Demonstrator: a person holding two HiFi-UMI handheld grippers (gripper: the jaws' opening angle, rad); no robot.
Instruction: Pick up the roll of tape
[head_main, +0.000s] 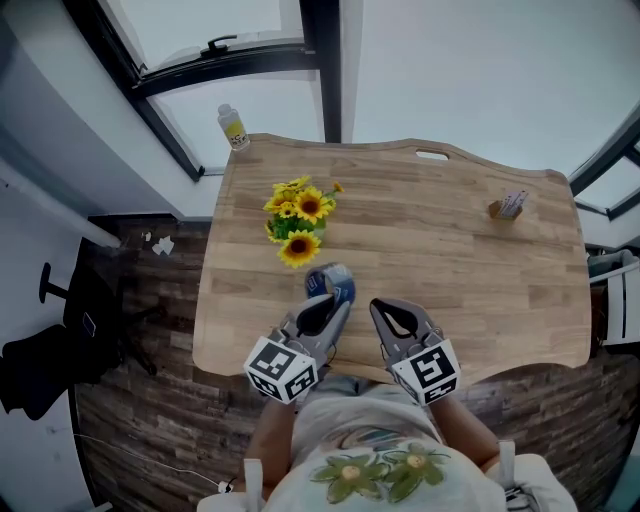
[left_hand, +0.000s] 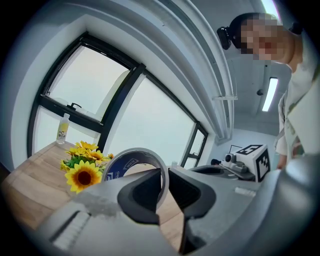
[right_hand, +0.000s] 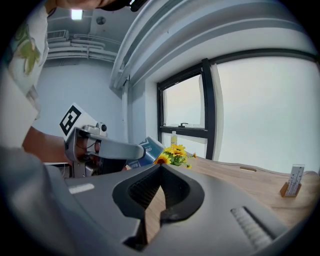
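Observation:
The roll of tape (head_main: 331, 282), grey with a blue label, is clamped by its wall between the jaws of my left gripper (head_main: 327, 300) and held over the near part of the wooden table (head_main: 480, 290). In the left gripper view the tape roll (left_hand: 131, 161) stands upright, one jaw inside the ring and one outside, at my left gripper (left_hand: 164, 184). My right gripper (head_main: 386, 311) hovers just right of it, shut with nothing in it. The right gripper view shows my right gripper (right_hand: 159, 168) with its jaws together, and the tape roll (right_hand: 149, 149) to its left.
A bunch of sunflowers (head_main: 297, 222) stands on the table just beyond the tape. A small card stand (head_main: 509, 206) sits at the far right. A little bottle (head_main: 234, 128) stands on the window ledge behind the table's far left corner.

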